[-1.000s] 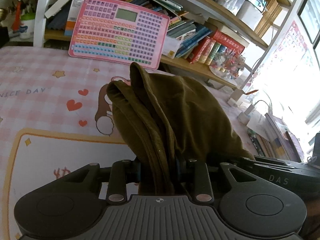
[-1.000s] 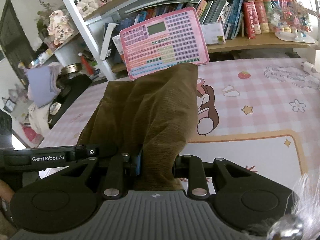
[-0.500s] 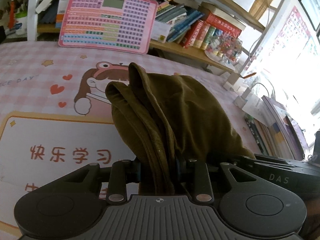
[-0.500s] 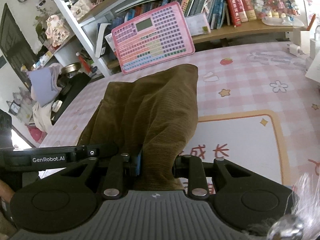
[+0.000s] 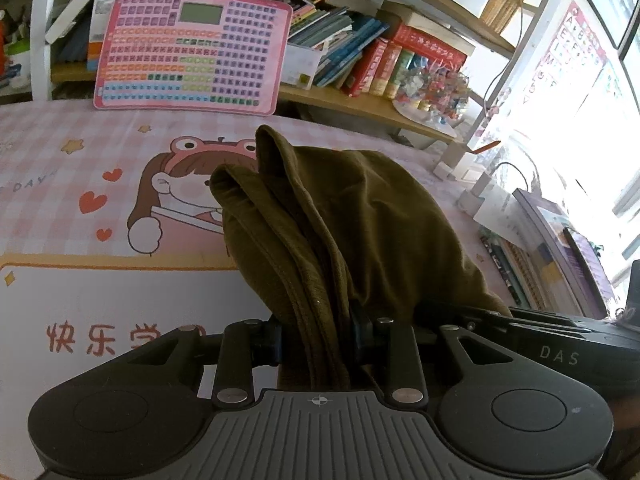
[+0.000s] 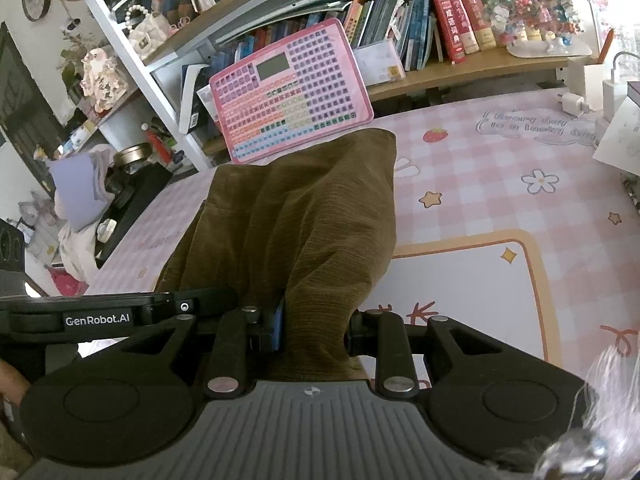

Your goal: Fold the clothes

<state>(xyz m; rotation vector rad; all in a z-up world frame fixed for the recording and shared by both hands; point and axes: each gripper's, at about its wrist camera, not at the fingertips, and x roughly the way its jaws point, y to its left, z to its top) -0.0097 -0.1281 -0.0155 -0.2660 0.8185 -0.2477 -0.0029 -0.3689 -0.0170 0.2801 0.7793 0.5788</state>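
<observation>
An olive-brown corduroy garment (image 5: 352, 220) is bunched up and held in the air above the pink checked table mat (image 5: 72, 184). My left gripper (image 5: 316, 340) is shut on one folded edge of it. My right gripper (image 6: 314, 328) is shut on another part of the same garment (image 6: 304, 216), which drapes forward from the jaws and hides the fingertips. The other gripper's black body shows at the right of the left wrist view (image 5: 560, 344) and at the left of the right wrist view (image 6: 100, 312).
A pink keyboard toy (image 5: 192, 48) leans against the bookshelf (image 5: 360, 104) at the table's back; it also shows in the right wrist view (image 6: 288, 92). Chargers and a cable (image 6: 588, 96) lie at the far right. Books (image 5: 560, 264) are stacked along the right edge.
Both grippers have carried the garment back toward the near side of the table; more of the white panel of the mat shows under it. The grip has not changed.
</observation>
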